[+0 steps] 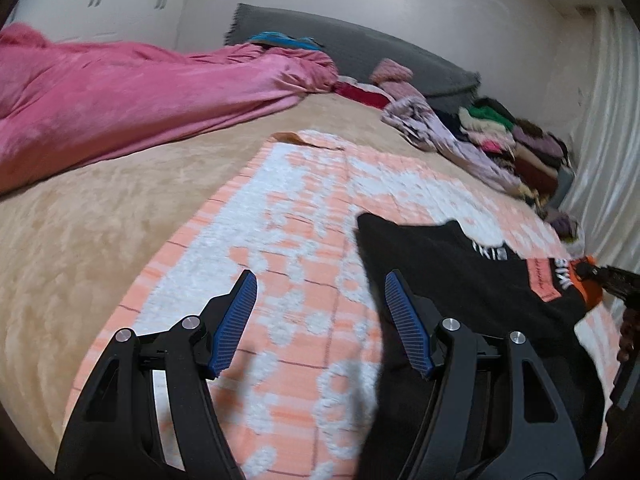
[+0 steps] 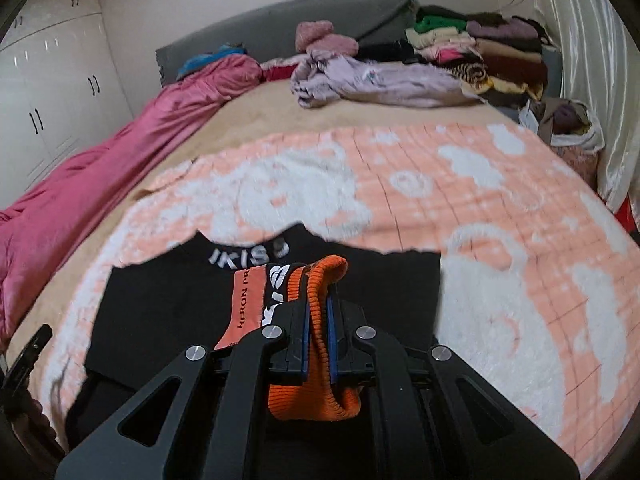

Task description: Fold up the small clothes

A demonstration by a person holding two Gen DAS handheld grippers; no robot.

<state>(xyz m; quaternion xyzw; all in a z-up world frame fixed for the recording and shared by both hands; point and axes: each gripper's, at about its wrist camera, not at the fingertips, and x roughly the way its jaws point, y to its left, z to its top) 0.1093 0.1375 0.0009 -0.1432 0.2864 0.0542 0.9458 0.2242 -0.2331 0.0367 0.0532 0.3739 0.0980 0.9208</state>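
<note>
Folding was under way: the right gripper (image 2: 318, 324) pinched the orange cuff (image 2: 320, 280) of the black top (image 2: 160, 312), its fingers pressed tight on the ribbing, with the cuff poking out ahead of the fingertips over the top's body. That looked like a sleeve being carried inward. The left gripper (image 1: 320, 320) hung with fingers spread and nothing between them; the top's near edge lay just beyond its right finger (image 1: 404, 320). Next it would likely need to pin or take that edge. The top lay flat on a peach blanket (image 2: 440, 208) on a bed, pink quilt (image 1: 120, 96) left of the fingers, clothes pile (image 2: 480, 48) and wardrobe (image 2: 52, 80) far ahead.
</note>
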